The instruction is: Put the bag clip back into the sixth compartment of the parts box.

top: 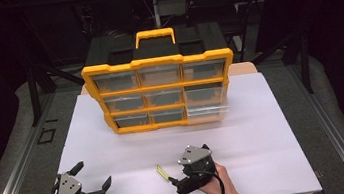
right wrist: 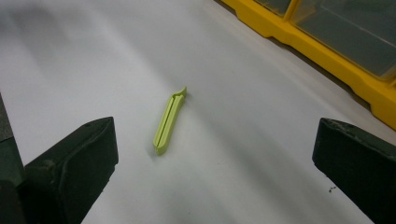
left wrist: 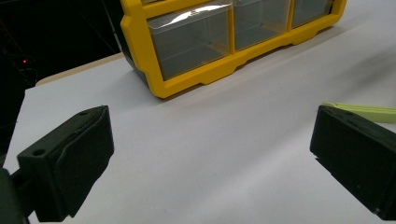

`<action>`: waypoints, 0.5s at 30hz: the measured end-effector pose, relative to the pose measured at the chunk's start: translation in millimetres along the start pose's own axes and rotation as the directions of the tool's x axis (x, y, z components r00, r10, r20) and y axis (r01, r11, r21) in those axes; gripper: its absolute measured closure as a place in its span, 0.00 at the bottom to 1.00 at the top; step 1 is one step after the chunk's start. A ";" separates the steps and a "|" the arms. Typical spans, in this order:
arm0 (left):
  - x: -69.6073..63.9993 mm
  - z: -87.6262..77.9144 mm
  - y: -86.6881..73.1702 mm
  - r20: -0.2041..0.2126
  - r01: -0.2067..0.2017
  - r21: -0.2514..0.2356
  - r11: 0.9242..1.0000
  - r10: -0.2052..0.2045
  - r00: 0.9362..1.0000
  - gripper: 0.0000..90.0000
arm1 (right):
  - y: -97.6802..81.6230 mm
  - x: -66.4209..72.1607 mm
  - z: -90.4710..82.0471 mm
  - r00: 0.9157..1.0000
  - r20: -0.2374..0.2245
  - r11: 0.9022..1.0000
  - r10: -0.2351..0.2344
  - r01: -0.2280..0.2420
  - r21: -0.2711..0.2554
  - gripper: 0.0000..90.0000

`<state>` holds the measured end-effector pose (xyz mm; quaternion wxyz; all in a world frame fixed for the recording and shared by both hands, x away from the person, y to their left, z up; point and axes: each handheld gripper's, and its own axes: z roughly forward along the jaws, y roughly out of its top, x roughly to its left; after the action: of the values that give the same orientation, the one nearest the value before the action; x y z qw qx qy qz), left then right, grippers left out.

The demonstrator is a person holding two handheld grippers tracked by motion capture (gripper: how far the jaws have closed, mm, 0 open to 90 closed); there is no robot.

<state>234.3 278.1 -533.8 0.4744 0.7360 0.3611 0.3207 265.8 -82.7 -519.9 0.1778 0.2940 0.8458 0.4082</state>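
A: Identify the supporting surface.

B: A flat white rectangular table (top: pixel 245 132), matte, with a pale wooden edge showing at its far side.

A: List the items resting directly on it.

B: A yellow-framed plastic organiser cabinet with clear drawers (top: pixel 160 92) stands at the far centre. A slim lime-green plastic clip (right wrist: pixel 169 119) lies flat near the front edge, well apart from the cabinet.
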 end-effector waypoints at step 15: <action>0.4 -0.6 -0.4 -0.008 0.008 0.002 1.000 -0.008 1.000 0.00 | 12.7 9.5 30.3 0.999 -0.032 0.992 0.007 -0.003 0.128 0.00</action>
<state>233.9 278.8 -533.9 0.4736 0.7338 0.3660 0.3214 279.4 -52.6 -528.7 0.1438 0.3003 0.8722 0.3585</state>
